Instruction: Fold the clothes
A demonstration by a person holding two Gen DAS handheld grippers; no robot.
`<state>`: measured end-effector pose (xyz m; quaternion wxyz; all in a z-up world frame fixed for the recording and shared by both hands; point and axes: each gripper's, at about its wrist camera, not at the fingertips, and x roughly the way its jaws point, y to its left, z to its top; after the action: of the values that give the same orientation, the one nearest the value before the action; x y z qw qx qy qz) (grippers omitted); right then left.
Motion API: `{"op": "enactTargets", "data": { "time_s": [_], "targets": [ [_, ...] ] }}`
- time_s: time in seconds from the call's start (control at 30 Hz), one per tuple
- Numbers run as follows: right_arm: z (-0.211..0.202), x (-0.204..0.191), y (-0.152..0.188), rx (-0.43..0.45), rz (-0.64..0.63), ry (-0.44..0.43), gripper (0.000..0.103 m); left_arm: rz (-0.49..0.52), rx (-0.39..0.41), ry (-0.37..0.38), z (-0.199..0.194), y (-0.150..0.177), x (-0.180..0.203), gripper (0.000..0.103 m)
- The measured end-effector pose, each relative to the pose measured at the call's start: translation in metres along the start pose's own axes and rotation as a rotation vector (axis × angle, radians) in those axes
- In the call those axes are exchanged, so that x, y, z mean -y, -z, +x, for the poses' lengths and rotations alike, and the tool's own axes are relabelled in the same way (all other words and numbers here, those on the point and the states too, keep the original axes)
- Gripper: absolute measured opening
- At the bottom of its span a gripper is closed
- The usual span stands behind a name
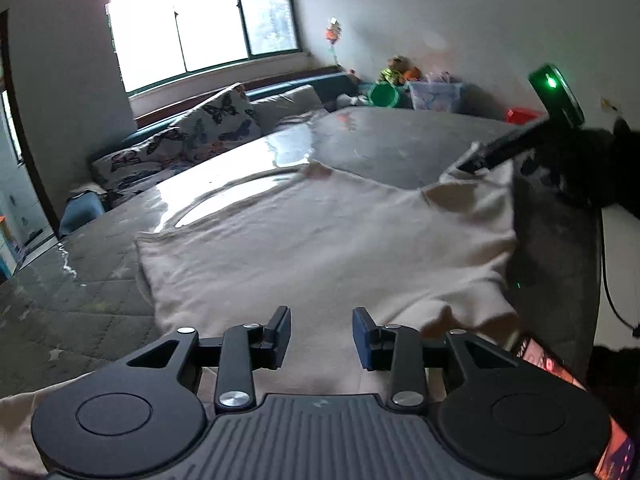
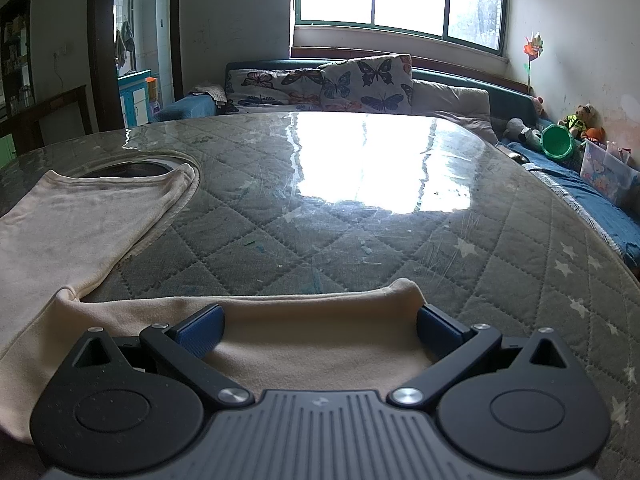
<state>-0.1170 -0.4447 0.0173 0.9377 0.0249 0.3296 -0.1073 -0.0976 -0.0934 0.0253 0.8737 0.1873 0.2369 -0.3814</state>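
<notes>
With the cream garment (image 1: 320, 232) spread on the desk (image 2: 360, 220) across the frame centre, an early fold is judged in hand: the left tool (image 1: 321, 336) is held half-open and empty, the right tool (image 2: 320, 330) wide over a sleeve edge, which must next be gripped

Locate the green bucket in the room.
In the right wrist view, the green bucket lies far right beyond the table, beside the soft toys.

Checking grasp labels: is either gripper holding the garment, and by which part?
Neither. Left gripper and right gripper both stand open over the cream garment, its cloth under their fingers, unpinched.
</notes>
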Motion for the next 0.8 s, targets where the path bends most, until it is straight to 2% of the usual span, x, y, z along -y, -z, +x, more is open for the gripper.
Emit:
{"op": "enactTargets", "data": {
  "time_s": [0.1,0.23,0.4,0.53,0.8],
  "targets": [
    [-0.007,-0.004,0.001,0.014,0.005,0.013,0.103,-0.025,0.003,-0.019,-0.006,-0.001,-0.005,0.046],
    [-0.027,-0.022,-0.001,0.06,-0.032,-0.027,0.103,-0.049,-0.003,-0.039,-0.008,0.002,-0.011,0.048],
    [-0.044,-0.057,-0.004,0.079,-0.103,-0.135,0.103,-0.073,-0.013,-0.051,-0.006,0.003,-0.015,0.052],
    [-0.05,-0.089,-0.001,0.098,-0.206,-0.187,0.103,-0.076,-0.009,-0.053,-0.007,0.003,-0.015,0.052],
    [-0.049,-0.122,0.012,0.095,-0.348,-0.193,0.103,-0.085,-0.014,-0.068,-0.01,0.007,-0.018,0.055]
  ]
}}
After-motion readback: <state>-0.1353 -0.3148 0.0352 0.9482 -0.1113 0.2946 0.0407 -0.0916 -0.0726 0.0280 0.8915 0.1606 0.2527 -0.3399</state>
